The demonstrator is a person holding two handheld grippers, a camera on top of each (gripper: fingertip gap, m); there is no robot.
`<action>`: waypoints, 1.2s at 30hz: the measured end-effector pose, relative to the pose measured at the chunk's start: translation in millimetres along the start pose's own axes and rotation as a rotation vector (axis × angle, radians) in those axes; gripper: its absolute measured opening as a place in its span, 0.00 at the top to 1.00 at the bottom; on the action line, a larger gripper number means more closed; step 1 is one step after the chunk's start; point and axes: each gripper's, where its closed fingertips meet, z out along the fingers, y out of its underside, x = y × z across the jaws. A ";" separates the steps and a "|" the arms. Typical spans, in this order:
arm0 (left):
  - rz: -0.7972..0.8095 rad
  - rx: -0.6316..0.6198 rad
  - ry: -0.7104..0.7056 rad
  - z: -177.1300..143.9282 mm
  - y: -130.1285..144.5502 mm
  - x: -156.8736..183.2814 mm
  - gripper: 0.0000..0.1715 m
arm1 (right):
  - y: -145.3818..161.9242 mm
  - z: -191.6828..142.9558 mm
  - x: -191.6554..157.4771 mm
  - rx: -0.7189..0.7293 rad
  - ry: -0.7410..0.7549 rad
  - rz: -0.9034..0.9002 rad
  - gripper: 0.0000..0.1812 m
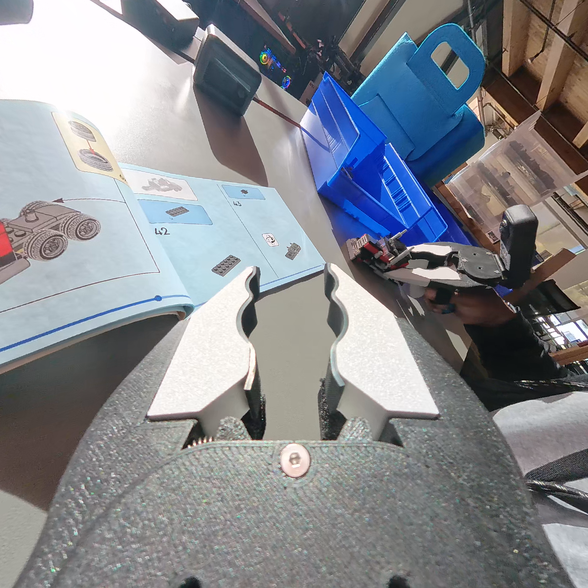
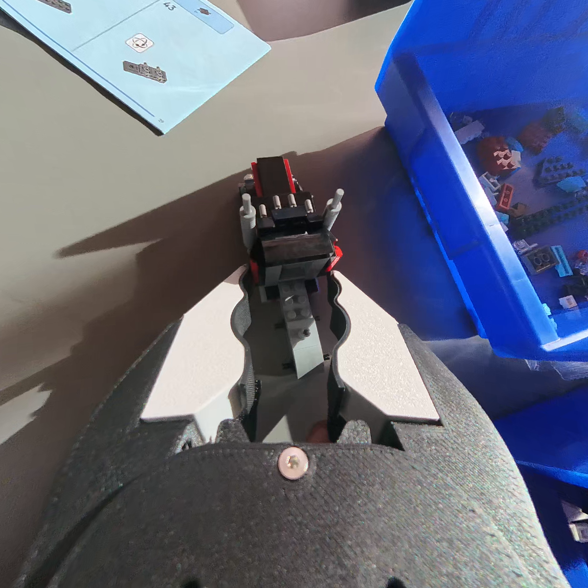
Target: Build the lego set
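Note:
A partly built red, black and grey lego truck (image 2: 286, 222) lies low over the grey table (image 2: 95, 197), beside the blue bin. My right gripper (image 2: 289, 276) is shut on the truck's rear end, and its grey studded tail runs back between the fingers. The left wrist view shows the same truck (image 1: 372, 249) held by the right gripper (image 1: 394, 262) far right. My left gripper (image 1: 291, 273) is open and empty above the table, at the near edge of the open instruction booklet (image 1: 191, 241).
A blue bin (image 2: 445, 191) holds several loose bricks (image 2: 541, 191) right of the truck. The booklet's corner (image 2: 178, 73) lies far left of it. A black box (image 1: 226, 76), a blue felt bag (image 1: 429, 95) and a clear plastic box (image 1: 515, 168) stand farther back. My hands' fingertips stand some 30 cm from each other.

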 end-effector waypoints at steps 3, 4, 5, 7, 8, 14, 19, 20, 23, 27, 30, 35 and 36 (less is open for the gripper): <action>-0.001 -0.002 0.003 -0.1 0.3 0.3 0.76 | -1.7 2.3 2.6 0.000 0.010 -0.001 0.73; -0.001 -0.002 0.004 -0.1 0.3 0.4 0.76 | -2.5 3.2 3.4 0.000 0.012 0.000 0.73; -0.001 -0.002 0.004 -0.1 0.3 0.4 0.76 | -3.2 4.2 4.4 0.002 0.015 0.002 0.73; -0.002 -0.002 0.005 -0.2 0.3 0.4 0.76 | -4.9 6.4 6.6 0.004 0.021 0.004 0.73; -0.003 -0.002 0.005 -0.2 0.3 0.4 0.76 | -5.9 7.5 7.8 0.005 0.024 0.005 0.73; -0.007 -0.002 0.007 -0.3 0.3 0.1 0.76 | -12.4 15.4 14.1 0.012 0.035 0.006 0.73; -0.011 -0.005 0.008 -0.1 0.4 -0.1 0.76 | -17.6 21.7 18.6 0.019 0.039 0.002 0.73; -0.012 -0.005 0.008 -0.2 0.4 -0.2 0.76 | -18.4 22.8 19.5 0.020 0.039 0.002 0.73; -0.015 -0.007 0.008 0.0 0.4 -0.5 0.76 | -21.2 26.3 22.5 0.026 0.043 0.001 0.73; -0.017 -0.007 0.010 0.0 0.4 -0.6 0.76 | -24.6 30.6 26.6 0.036 0.050 0.008 0.73; -0.018 -0.006 0.010 -0.2 0.2 -0.6 0.76 | -25.8 28.6 26.5 0.048 0.052 0.007 0.73; -0.019 -0.007 0.010 -0.1 0.2 -0.7 0.76 | -28.5 10.1 21.8 0.099 0.031 0.023 0.72; -0.019 -0.007 0.010 -0.1 0.3 -0.7 0.76 | -27.4 5.4 21.1 0.105 0.033 0.027 0.71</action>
